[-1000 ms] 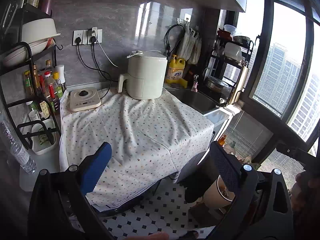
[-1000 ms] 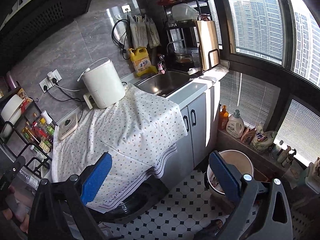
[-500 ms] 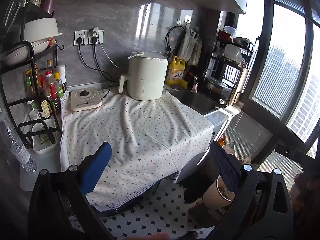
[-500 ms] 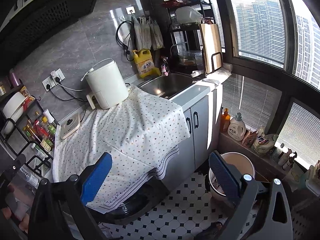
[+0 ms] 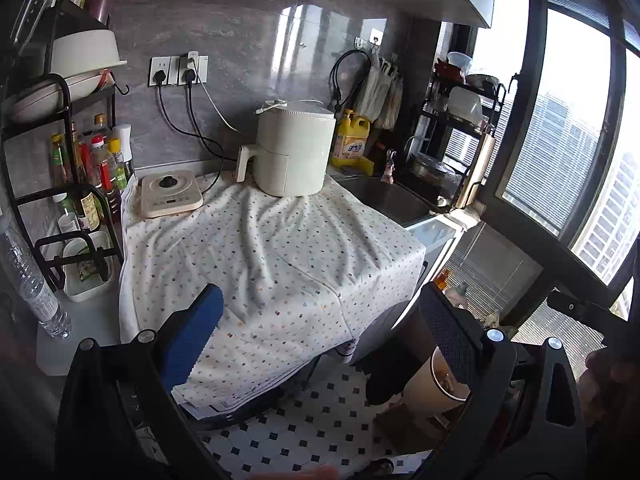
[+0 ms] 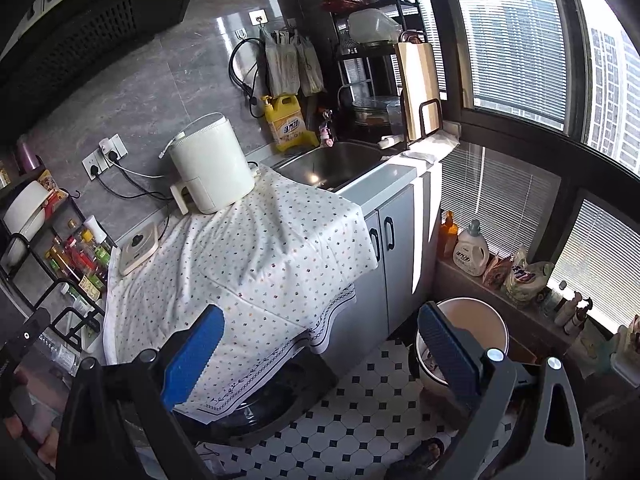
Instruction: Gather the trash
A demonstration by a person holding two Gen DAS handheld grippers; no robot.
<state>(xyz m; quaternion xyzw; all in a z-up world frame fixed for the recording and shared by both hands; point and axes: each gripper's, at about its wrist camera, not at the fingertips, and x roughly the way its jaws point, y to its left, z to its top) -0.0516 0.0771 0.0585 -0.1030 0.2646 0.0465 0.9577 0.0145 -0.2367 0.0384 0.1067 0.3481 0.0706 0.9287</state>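
A tan round trash bin [image 6: 472,320] stands on the tiled floor by the sink cabinet, with some scraps inside; it also shows in the left wrist view [image 5: 430,384], partly hidden by a finger. My left gripper [image 5: 320,324] is open and empty, held above the front edge of the cloth-covered counter [image 5: 272,256]. My right gripper [image 6: 320,344] is open and empty, higher and further back, over the counter's corner [image 6: 280,248] and the floor. No loose trash shows on the cloth.
A white air fryer [image 5: 294,152] and a small white cooker [image 5: 170,198] stand at the back of the cloth. A spice rack [image 5: 76,168] and a water bottle [image 5: 34,284] are left. The sink [image 6: 332,160], dish rack and window are right. Detergent bottles [image 6: 472,248] line the sill.
Both views have shifted slightly: the right gripper has drawn back and tilted a little, the left barely moved. Both grippers stay open and empty.
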